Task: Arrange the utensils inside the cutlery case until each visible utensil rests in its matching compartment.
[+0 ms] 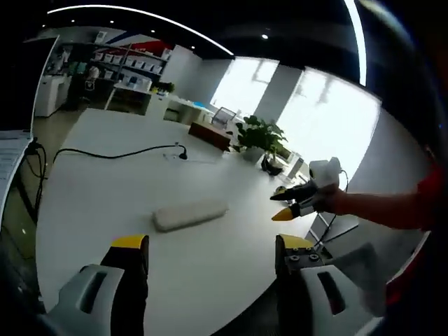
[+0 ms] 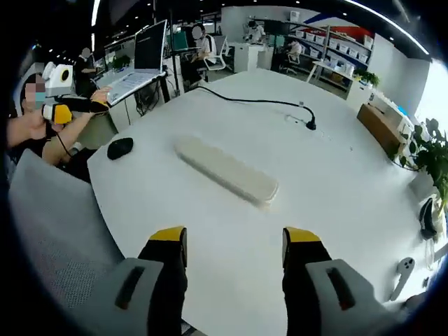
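both tongs (image 1: pixel 210 255) (image 2: pixel 236 246) gaping, cutlery case (image 2: pixel 225 170) ahead, well apart

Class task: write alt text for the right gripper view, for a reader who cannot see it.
A closed, pale cutlery case lies alone in the middle of a white table, beyond the open, empty right gripper. A black mouse and a laptop sit at the table's left edge, and a black cable crosses the far side.

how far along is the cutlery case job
Nothing looks done. The closed cutlery case lies untouched on the white table, no utensils visible. Both the left gripper and right gripper are open, empty, and held short of it. Opening and sorting remain.
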`<act>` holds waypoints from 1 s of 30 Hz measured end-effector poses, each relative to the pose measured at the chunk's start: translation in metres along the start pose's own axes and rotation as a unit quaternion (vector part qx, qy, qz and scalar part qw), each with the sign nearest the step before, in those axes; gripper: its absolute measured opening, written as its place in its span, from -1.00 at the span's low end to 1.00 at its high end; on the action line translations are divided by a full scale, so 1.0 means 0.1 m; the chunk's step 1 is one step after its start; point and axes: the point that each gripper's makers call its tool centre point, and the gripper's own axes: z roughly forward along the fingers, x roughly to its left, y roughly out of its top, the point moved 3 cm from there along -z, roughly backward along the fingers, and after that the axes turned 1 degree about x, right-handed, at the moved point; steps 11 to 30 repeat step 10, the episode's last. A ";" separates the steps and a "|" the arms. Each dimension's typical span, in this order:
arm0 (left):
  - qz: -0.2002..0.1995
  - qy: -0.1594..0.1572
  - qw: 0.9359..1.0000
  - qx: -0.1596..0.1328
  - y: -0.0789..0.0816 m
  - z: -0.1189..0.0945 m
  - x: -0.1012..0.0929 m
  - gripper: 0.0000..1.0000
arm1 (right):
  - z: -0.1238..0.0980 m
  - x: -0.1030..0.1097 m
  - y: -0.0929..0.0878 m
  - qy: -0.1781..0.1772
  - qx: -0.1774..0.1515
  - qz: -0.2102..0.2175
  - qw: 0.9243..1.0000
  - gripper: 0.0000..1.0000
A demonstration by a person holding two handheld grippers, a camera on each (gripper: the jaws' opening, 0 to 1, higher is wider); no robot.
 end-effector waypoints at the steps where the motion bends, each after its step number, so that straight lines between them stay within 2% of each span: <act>1: 0.011 -0.002 1.000 -0.003 0.01 -0.04 -0.03 0.66 | -0.15 0.04 0.00 -0.005 -0.007 -0.007 1.000 0.07; 3: 0.037 -0.006 0.999 -0.012 0.06 -0.16 -0.13 0.68 | -0.33 0.05 0.04 -0.022 -0.036 0.003 0.999 0.04; 5: 0.040 -0.003 0.999 -0.011 0.06 -0.27 -0.20 0.67 | -0.55 0.14 0.06 -0.013 -0.058 0.020 0.998 0.07; 6: 0.050 -0.006 0.998 -0.023 0.09 -0.32 -0.24 0.69 | -0.64 0.14 0.11 -0.019 -0.078 0.018 0.997 0.07; 8: 0.056 -0.006 0.998 -0.035 0.12 -0.46 -0.33 0.75 | -0.91 0.22 0.22 -0.020 -0.131 0.018 0.991 0.09; 9: 0.076 -0.001 0.995 -0.058 0.17 -0.55 -0.37 0.77 | -0.99 0.23 0.25 -0.025 -0.150 0.021 0.988 0.10; 10: 0.081 0.005 0.995 -0.057 0.17 -0.62 -0.39 0.78 | -1.12 0.27 0.30 -0.022 -0.178 0.021 0.984 0.11; 30: 0.081 0.005 0.995 -0.057 0.17 -0.62 -0.39 0.78 | -1.12 0.27 0.30 -0.022 -0.178 0.021 0.984 0.11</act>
